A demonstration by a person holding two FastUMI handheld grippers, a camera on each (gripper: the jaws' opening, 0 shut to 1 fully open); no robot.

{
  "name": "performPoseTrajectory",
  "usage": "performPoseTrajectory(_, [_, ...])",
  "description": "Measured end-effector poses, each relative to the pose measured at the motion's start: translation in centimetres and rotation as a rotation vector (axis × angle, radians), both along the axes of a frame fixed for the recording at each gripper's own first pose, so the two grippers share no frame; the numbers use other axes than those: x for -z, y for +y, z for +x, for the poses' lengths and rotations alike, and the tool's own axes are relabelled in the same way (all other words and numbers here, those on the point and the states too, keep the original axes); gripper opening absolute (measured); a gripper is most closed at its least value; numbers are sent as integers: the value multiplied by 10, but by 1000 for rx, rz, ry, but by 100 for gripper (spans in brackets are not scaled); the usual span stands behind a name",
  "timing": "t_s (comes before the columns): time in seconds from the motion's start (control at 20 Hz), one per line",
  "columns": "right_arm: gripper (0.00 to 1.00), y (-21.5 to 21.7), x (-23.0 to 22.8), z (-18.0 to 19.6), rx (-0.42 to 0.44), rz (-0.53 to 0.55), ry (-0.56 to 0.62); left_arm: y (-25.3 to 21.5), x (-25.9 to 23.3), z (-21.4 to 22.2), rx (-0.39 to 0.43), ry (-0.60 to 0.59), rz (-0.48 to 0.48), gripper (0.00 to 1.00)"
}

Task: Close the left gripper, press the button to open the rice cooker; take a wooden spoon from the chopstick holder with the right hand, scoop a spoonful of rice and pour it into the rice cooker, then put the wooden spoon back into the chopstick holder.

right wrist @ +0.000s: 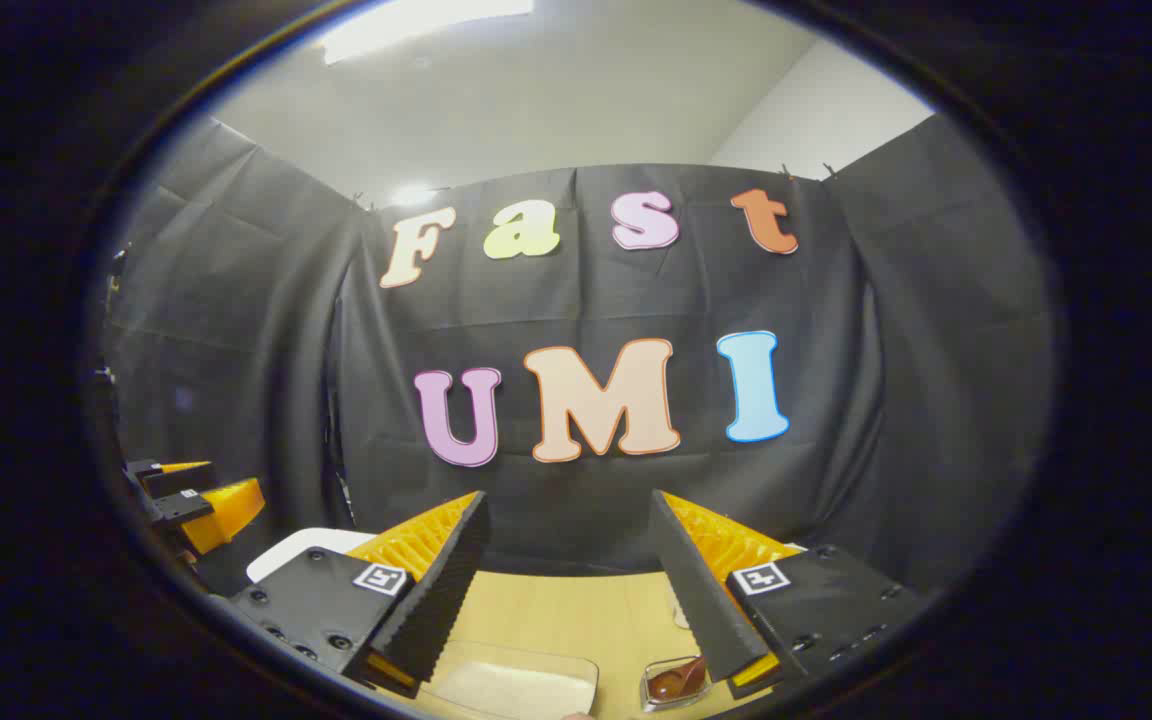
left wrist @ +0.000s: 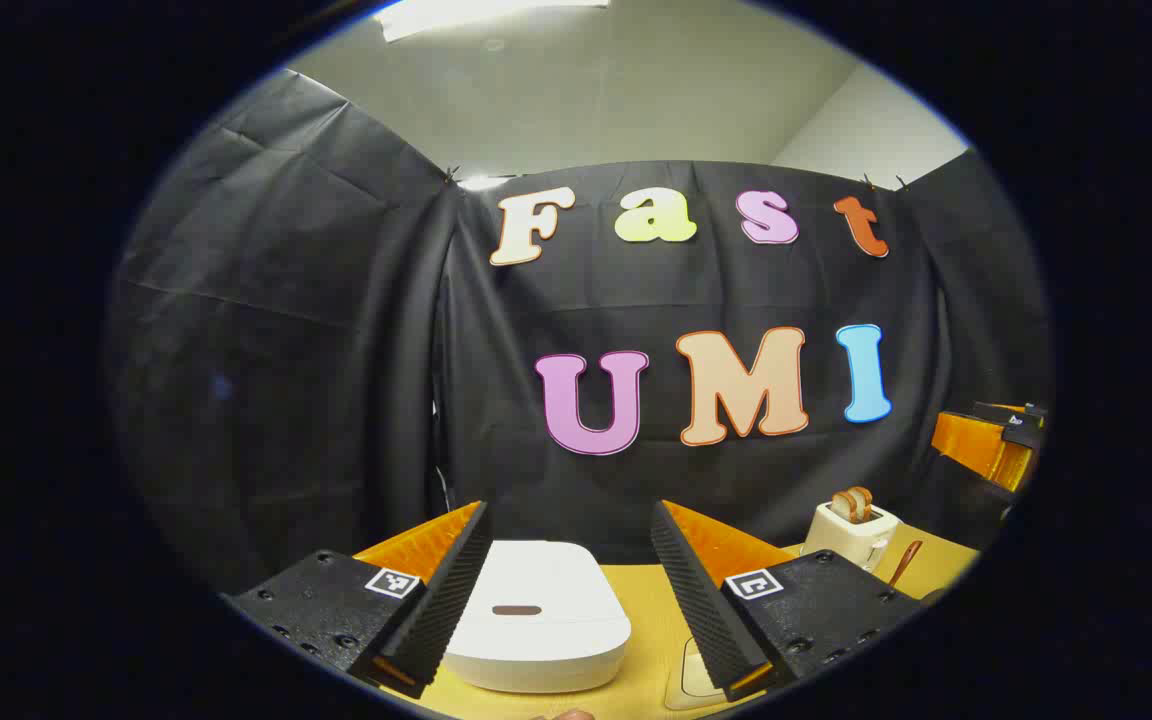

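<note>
The white rice cooker [left wrist: 536, 620] sits shut on the wooden table [left wrist: 654, 610], a dark slot-shaped button [left wrist: 516, 609] on its lid. My left gripper [left wrist: 570, 510] hangs open just above and in front of it, nothing between its fingers. At the back right stands a white toaster-like holder [left wrist: 851, 530] with brown pieces sticking up, and a brown spoon handle [left wrist: 906, 565] beside it. My right gripper [right wrist: 568, 497] is open and empty over a clear tray of rice [right wrist: 516, 685]. The cooker's corner [right wrist: 286, 550] shows at the left of the right gripper view.
A small clear dish [right wrist: 676, 680] with something brown in it lies by the right finger. The other gripper shows at the right edge [left wrist: 986, 440] of the left gripper view and at the left edge [right wrist: 191, 495] of the right gripper view. Black cloth walls close in the booth.
</note>
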State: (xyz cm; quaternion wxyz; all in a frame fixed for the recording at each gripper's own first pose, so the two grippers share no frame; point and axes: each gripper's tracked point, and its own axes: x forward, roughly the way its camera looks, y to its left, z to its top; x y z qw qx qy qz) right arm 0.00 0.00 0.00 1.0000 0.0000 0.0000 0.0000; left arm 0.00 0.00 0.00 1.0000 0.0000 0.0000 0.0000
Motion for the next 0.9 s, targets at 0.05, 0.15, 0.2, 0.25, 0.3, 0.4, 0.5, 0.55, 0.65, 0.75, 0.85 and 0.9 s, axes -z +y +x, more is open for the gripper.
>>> performPoseTrajectory(0.05, [100,-2,0,0,2,0,0,-2,0,0,6,3,3,94])
performPoseTrajectory(0.15, [98,-5,1,1,11,-3,2,-5,-1,0,16,2,6,94])
performPoseTrajectory(0.2, [98,-6,1,0,10,-4,1,-7,-2,-1,21,-2,6,94])
performPoseTrajectory(0.25, [99,-6,1,0,9,-4,1,-7,-4,-1,24,-3,5,94])
performPoseTrajectory(0.3, [99,-8,2,-1,11,-3,4,-8,-2,-2,23,-5,5,92])
performPoseTrajectory(0.4, [100,-9,3,-2,12,-1,10,-4,-4,-3,10,-11,9,92])
performPoseTrajectory(0.5, [100,-10,2,-2,13,-3,8,0,-5,-6,1,-18,16,92])
performPoseTrajectory(0.55, [100,-9,4,-3,11,-6,11,0,-4,-7,0,-16,18,92])
performPoseTrajectory(0.65, [100,-9,5,-5,9,1,14,1,-4,-8,-2,-10,21,94])
performPoseTrajectory(0.75, [100,-12,4,-5,14,5,12,1,-3,-9,-6,-8,20,94])
performPoseTrajectory(0.85, [100,-13,5,-5,16,6,15,2,-3,-9,-14,-10,21,94])
performPoseTrajectory(0.9, [100,-14,7,-5,17,8,18,3,-2,-8,-15,-9,23,94])
